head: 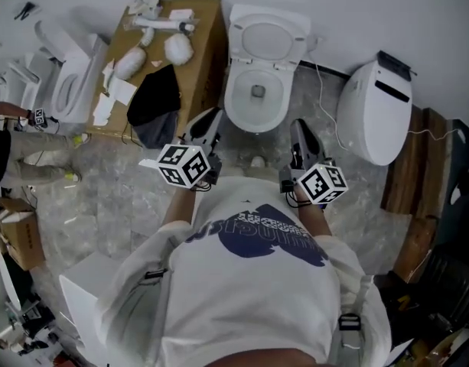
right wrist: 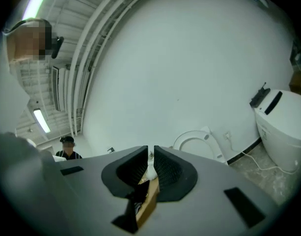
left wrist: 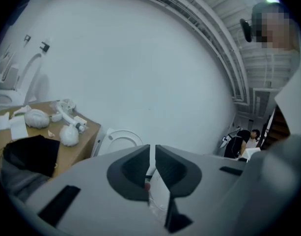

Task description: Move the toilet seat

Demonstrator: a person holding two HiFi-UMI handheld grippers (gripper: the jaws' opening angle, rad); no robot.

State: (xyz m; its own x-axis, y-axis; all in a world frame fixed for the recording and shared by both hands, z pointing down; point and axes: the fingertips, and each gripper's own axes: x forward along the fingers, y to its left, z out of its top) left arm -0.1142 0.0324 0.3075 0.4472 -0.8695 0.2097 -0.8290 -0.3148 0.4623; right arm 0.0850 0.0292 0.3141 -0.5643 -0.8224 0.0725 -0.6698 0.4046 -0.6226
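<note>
Floor (head: 119, 189): grey, under crinkled clear plastic sheeting; we stand on it facing the wall.
Brown cardboard box (head: 207, 29): just left of the bowl, carrying a black cloth (head: 154, 98) and white wrapped parts (head: 178, 48). We judge that it narrows our room on that side.
Closed white oval toilet (head: 372, 113): on the floor to the right, near enough to hem in a swing that way.
White ceramic toilet bowl (head: 232, 102): straight ahead, between the box and the oval toilet.
White ring-shaped toilet seat (head: 266, 38): tipped up against the wall behind the bowl, untouched; we see it beyond the fingers in both gripper views.
Left gripper (left wrist: 152, 149): held out before us, well short of the seat. Its fingers are nearly together with only a thin slit between them, and they hold nothing.
Right gripper (right wrist: 150, 151): beside its partner, fingers likewise narrow and empty. We judge no grasp has begun.
</note>
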